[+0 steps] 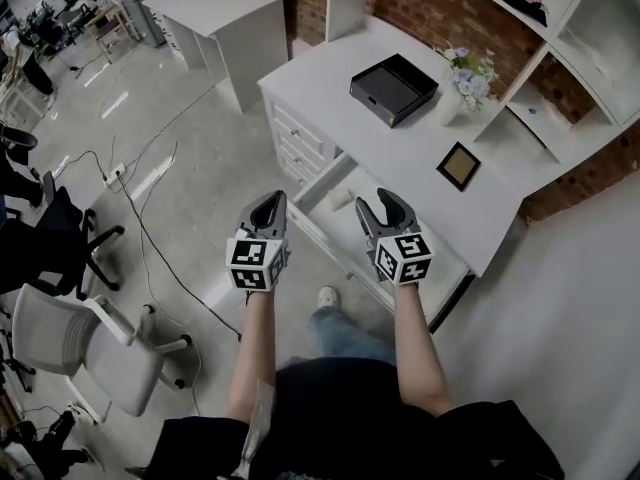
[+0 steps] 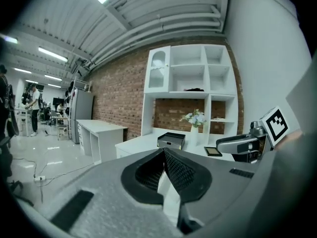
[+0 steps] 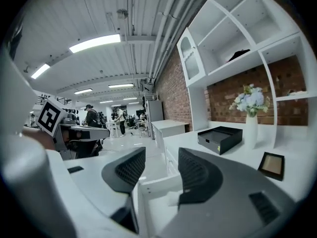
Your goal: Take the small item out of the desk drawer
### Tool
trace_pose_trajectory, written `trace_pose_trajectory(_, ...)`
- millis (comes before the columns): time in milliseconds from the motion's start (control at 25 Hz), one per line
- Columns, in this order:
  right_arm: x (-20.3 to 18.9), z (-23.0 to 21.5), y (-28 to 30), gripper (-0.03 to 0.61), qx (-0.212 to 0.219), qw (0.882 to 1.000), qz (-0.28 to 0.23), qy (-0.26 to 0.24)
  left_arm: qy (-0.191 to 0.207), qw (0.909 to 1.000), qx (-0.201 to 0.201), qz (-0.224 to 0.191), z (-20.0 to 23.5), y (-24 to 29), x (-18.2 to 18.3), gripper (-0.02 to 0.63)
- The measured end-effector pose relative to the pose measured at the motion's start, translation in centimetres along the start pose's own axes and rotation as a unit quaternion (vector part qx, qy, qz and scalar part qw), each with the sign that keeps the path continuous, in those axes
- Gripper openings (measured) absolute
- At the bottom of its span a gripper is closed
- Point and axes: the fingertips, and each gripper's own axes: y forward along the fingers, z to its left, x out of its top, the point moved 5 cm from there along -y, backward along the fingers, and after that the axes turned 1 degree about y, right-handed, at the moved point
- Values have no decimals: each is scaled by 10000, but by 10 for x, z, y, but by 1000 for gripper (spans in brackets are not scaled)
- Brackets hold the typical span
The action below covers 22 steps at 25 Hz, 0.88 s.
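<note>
- status: the drawer (image 1: 312,226) of the white desk (image 1: 330,78) already stands pulled out, so the opening step reads as done.
- the small item (image 1: 340,198), pale and rounded, lies inside the drawer near its left end, close to the desk's front edge. nothing touches it.
- the left gripper (image 1: 268,204) hangs just outside the drawer's left end. its jaws are pressed together at the tips with nothing between them.
- the right gripper (image 1: 385,200) hangs above the drawer's middle. its jaws are spread and empty; its own view shows the item beyond the gap, lower down, not between the pads.
- left to do, in my judgement: lower the right gripper over the item, pinch it, lift it clear of the drawer rim. none of this has begun.
- count, task things: one open drawer, one small item, two grippers.
- count, desk top: one black box (image 1: 393,88) near the middle, one vase of flowers (image 1: 455,93) at the back edge, one picture frame (image 1: 459,165) lying toward the right end.
- count, surroundings: a second white desk (image 1: 215,3) well apart, one white office chair (image 1: 85,343) on the floor.
</note>
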Motion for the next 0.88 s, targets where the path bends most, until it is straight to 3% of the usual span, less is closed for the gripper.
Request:
trace_pose_trajectory(280,-12,-33,72,189,219,9988,416,164,-221,9992,159,283,30,65,-8,9)
trace_pose_trajectory(560,-36,-46,112,189,250,9949,857,471,-361,9974,120,617,52,97,-21,9)
trace_pose_trajectory(880,-100,-52,147,193,12,9797,1792,895,-560,9948,-3,847,66,121,-48,9)
